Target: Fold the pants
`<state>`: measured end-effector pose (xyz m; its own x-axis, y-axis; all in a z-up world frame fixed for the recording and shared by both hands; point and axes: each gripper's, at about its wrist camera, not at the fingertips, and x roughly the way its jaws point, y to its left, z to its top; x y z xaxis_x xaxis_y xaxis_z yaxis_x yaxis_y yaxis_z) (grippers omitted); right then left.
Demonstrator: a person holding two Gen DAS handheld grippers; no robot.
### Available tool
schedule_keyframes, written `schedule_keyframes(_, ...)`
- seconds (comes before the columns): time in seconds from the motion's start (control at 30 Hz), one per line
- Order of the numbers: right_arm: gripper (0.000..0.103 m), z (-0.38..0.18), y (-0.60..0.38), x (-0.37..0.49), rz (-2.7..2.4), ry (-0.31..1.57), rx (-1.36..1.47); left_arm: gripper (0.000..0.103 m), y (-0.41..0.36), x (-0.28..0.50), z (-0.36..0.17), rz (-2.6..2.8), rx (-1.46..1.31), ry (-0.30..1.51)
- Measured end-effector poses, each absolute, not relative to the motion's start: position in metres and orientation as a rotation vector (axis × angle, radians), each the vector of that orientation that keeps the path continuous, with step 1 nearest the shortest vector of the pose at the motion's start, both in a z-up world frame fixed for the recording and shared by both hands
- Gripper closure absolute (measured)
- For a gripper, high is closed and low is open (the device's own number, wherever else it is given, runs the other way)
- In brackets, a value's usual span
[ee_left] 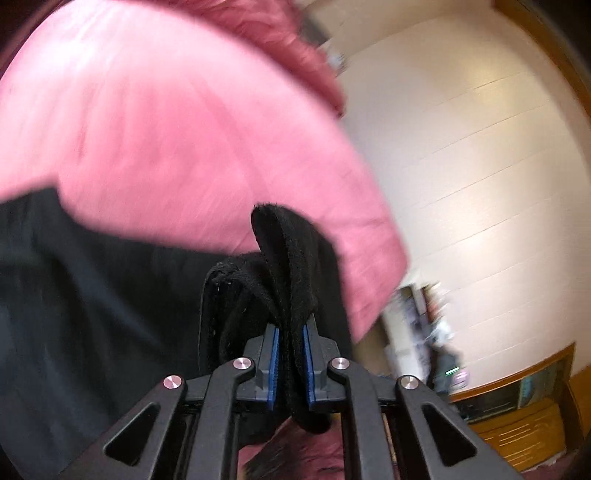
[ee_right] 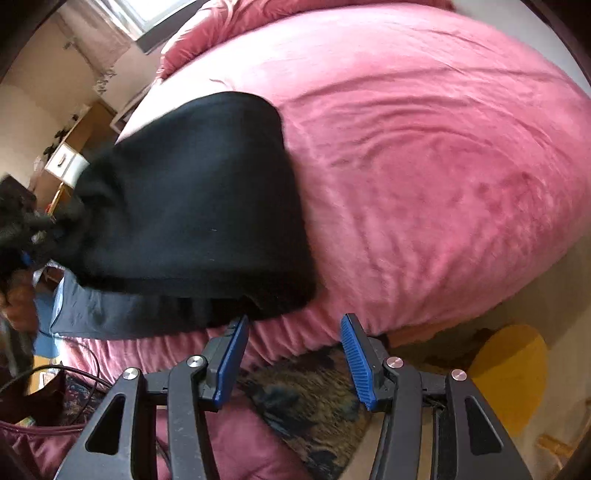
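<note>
The black pants (ee_right: 199,206) lie partly folded at the near edge of the pink bed cover (ee_right: 443,166). The left gripper (ee_left: 290,356) is clamped on a bunched hem or waistband; blur prevents telling which. The right gripper (ee_right: 293,356) hangs half-wide and empty beside the lower edge. Keep the pinched edge taut and aligned before laying it over. A patterned rug (ee_right: 314,398) and yellow stool (ee_right: 509,373) occupy the floor.

This is a bedroom in a home. A wide bed (ee_right: 424,166) under a plush pink cover fills most of it, with a window (ee_right: 155,14) behind, wooden drawers (ee_right: 66,162) along the wall, a patterned rug (ee_right: 306,398) on the floor and a yellow stool (ee_right: 509,373) beside the bed.
</note>
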<state>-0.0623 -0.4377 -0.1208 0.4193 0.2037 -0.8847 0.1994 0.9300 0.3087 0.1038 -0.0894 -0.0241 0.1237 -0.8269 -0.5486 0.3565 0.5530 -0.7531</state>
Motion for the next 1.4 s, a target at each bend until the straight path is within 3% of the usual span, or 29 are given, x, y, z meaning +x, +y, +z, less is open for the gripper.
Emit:
schedule_keyframes(0.13, 0.049, -0.118, -0.421, -0.05, 0.024, 1.131, 0.337, 0.092, -0.089, 0.102, 0.004, -0.961, -0.489, 1.072)
schedule_keyframes(0.3, 0.05, -0.12, -0.412, -0.04, -0.036, 1.112, 0.263, 0.092, -0.094, 0.094, -0.017, -0.903, -0.419, 1.123)
schedule_keyframes(0.33, 0.053, -0.122, -0.411, -0.038, -0.062, 1.113, 0.248, 0.092, -0.092, 0.091, -0.03, -0.865, -0.39, 1.157)
schedule_keyframes(0.37, 0.063, -0.125, -0.412, -0.036, -0.077, 1.122, 0.241, 0.092, -0.091, 0.091, -0.039, -0.84, -0.369, 1.182)
schedule_keyframes(0.5, 0.071, -0.139, -0.407, -0.03, -0.058, 1.169, 0.21, 0.092, -0.086, 0.082, -0.094, -0.734, -0.265, 1.328)
schedule_keyframes(0.63, 0.071, -0.14, -0.403, -0.026, -0.03, 1.212, 0.175, 0.092, -0.082, 0.075, -0.106, -0.722, -0.286, 1.334)
schedule_keyframes(0.67, 0.068, -0.139, -0.402, -0.027, -0.015, 1.231, 0.163, 0.092, -0.082, 0.074, -0.105, -0.719, -0.287, 1.329)
schedule_keyframes(0.7, 0.059, -0.137, -0.401, -0.027, 0.0, 1.256, 0.134, 0.09, -0.083, 0.072, -0.105, -0.717, -0.29, 1.325)
schedule_keyframes(0.77, 0.054, -0.127, -0.401, -0.03, 0.028, 1.299, 0.057, 0.085, -0.078, 0.072, -0.106, -0.699, -0.305, 1.32)
schedule_keyframes(0.83, 0.054, -0.11, -0.403, -0.031, 0.062, 1.3, 0.043, 0.079, -0.072, 0.069, -0.102, -0.695, -0.318, 1.3)
schedule_keyframes(1.03, 0.054, -0.067, -0.378, -0.003, 0.161, 1.166, 0.066, 0.079, -0.035, 0.057, -0.099, -0.655, -0.329, 1.264)
schedule_keyframes(1.4, 0.054, -0.098, -0.239, 0.09, 0.353, 1.134, -0.065, 0.079, 0.014, 0.036, -0.107, -0.463, -0.358, 1.27)
